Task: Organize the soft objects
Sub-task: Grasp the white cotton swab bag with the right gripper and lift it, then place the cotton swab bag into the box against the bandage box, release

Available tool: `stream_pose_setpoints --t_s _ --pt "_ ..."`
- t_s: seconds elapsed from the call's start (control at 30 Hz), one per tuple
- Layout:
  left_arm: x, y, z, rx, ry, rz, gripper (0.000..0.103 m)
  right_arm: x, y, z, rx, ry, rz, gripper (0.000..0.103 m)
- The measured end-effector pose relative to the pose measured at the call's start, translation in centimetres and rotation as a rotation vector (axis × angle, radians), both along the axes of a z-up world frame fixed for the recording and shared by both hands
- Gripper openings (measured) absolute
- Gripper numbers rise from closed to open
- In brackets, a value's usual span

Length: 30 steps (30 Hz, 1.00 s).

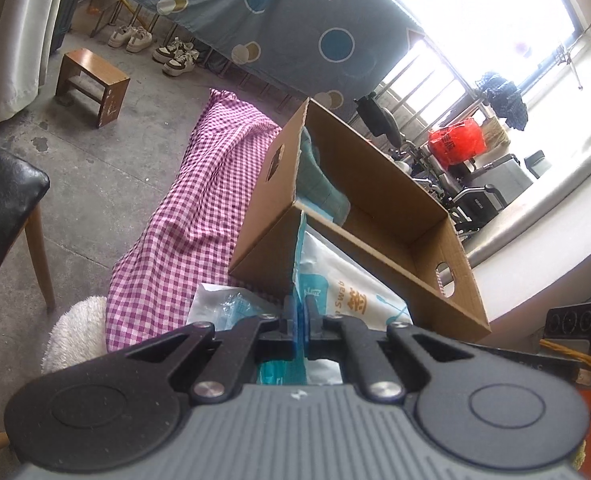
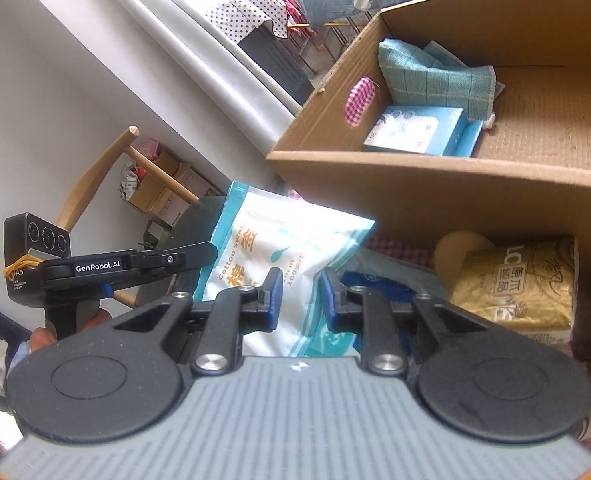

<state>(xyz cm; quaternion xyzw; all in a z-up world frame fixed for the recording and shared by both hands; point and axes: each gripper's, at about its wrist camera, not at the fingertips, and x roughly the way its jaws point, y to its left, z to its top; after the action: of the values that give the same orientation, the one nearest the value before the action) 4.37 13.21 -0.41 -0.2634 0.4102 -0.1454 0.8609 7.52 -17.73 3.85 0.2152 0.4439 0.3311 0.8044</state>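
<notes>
My left gripper (image 1: 301, 322) is shut on the edge of a white and teal cotton swab bag (image 1: 343, 284), held up just in front of the cardboard box (image 1: 379, 184). The bag also shows in the right wrist view (image 2: 279, 248), with the left gripper (image 2: 211, 250) clamped on its left edge. My right gripper (image 2: 299, 300) is open, its blue pads either side of the bag's lower part without closing on it. Inside the box (image 2: 415, 184) lie a teal checked cloth (image 2: 435, 76) and a blue tissue pack (image 2: 419, 132).
A gold tissue pack (image 2: 523, 280) lies right of the bag below the box. A pink checked cloth (image 1: 187, 216) covers the table. A clear plastic packet (image 1: 231, 304), a white fluffy item (image 1: 77, 328), a black chair (image 1: 3, 208) and a wooden stool (image 1: 91, 84) lie left.
</notes>
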Motion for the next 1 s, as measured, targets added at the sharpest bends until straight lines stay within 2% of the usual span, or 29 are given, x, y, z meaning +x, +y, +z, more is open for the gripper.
stream_pose_setpoints --t_s 0.2,0.3,0.4,0.53,0.67,0.87,0.93,1.0 --pt "1.0 -0.3 6.1 0.005 -0.159 -0.012 0.003 1.5 -1.5 4.3 0.08 -0.11 -0.023 0.02" --pt "3.2 -1.5 8.4 0.024 -0.212 -0.037 0.003 3.6 -2.6 5.5 0.096 -0.121 -0.045 0.02" --pt "6.3 -3.2 9.4 0.036 -0.228 -0.063 0.003 6.7 -4.3 5.4 0.097 -0.09 -0.076 0.02" --pt "10.6 -5.7 8.6 0.061 -0.192 -0.093 0.003 11.1 -6.6 3.0 0.116 0.037 -0.11 0.02" --pt "14.4 -8.1 6.2 0.111 -0.116 -0.124 0.004 14.5 -7.7 -0.5 0.085 0.165 -0.12 0.02" --pt "16.5 -9.8 3.2 0.218 -0.038 -0.147 0.009 17.8 -6.9 -5.2 0.01 0.33 -0.075 0.022" --pt "16.7 -9.9 2.6 0.234 -0.018 -0.16 0.018 18.5 -6.4 -6.2 -0.011 0.371 -0.056 0.022" --pt "16.4 -9.8 2.6 0.252 -0.023 -0.169 0.035 18.9 -5.6 -7.0 -0.044 0.4 -0.015 0.022"
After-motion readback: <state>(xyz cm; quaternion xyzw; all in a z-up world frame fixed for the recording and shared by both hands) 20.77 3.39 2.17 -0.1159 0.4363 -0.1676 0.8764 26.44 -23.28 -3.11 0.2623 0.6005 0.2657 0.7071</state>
